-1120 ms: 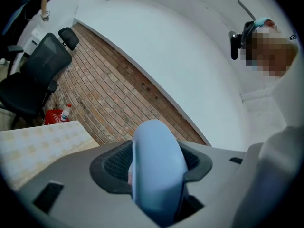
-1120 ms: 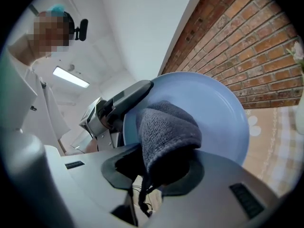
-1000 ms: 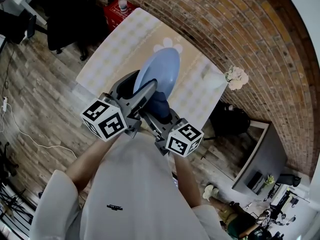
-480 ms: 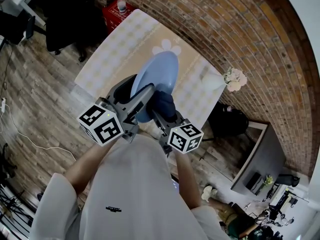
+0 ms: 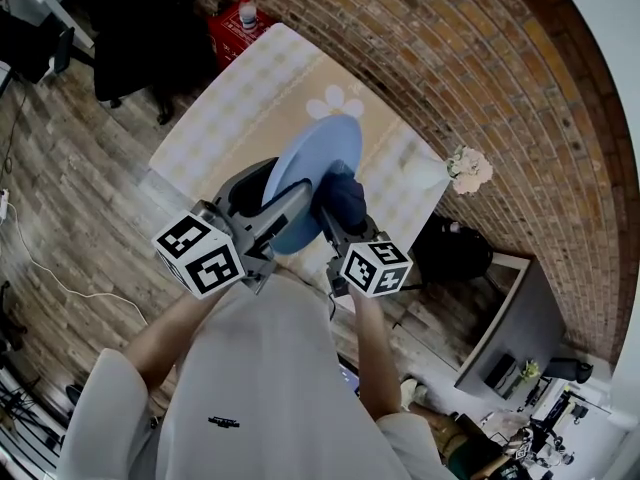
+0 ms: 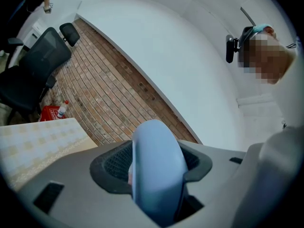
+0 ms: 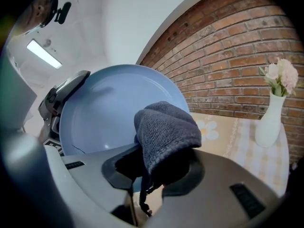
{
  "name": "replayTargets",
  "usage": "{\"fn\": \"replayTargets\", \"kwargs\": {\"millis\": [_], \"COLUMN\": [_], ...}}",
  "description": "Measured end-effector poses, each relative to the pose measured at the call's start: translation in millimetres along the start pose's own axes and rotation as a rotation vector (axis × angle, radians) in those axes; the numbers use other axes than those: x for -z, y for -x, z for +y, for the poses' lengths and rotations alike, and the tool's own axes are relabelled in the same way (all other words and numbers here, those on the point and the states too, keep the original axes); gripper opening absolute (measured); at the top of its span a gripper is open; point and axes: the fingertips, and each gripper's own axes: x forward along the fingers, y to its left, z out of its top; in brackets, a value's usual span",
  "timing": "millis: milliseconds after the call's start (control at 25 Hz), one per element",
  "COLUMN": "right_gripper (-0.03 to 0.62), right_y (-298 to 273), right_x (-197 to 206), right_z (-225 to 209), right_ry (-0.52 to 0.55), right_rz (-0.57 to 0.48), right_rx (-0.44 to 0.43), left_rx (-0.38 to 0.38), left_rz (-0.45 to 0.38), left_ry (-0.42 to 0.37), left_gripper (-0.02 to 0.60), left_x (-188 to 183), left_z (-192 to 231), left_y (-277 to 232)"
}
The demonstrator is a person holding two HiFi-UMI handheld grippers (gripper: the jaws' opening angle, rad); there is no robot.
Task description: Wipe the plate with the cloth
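1. Since a second ago, the cloth has slid higher across the plate, toward its right rim, and the right gripper has risen with it.
2. Its jaws are clamped nearly together on the dark grey cloth, whose folded bunch bulges out past them and presses on the plate's face.
3. The left gripper has its jaws narrowed onto the pale blue plate's lower edge, holding it on edge above the table.
4. The clamped part of the rim is buried between the left jaws, and the cloth's tail disappears inside the right jaws.
5. The plate rises straight out of the left gripper, its face turned toward the right gripper, with the cloth between the two.
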Motion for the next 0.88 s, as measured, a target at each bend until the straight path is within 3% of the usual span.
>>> {"fn": "replayTargets", "kwargs": {"millis": [440,880], "right_gripper": [0.132,0.132], "right_y": [-3,-3], "right_x": [-44,-83], "right_z": [-20,26], "right_ry": [0.032,0.042], "right_rz": [-0.094,-0.225], "right_rx": [0.083,-0.061], "left_rx": [0.034,0.042], "left_rz": [0.031,0.073], "left_ry": [0.002,0.007], "left_gripper": [0.259,0.259], "left_x": [6,11], "left_z": [-6,-4], "left_y": [-3,-4]}}
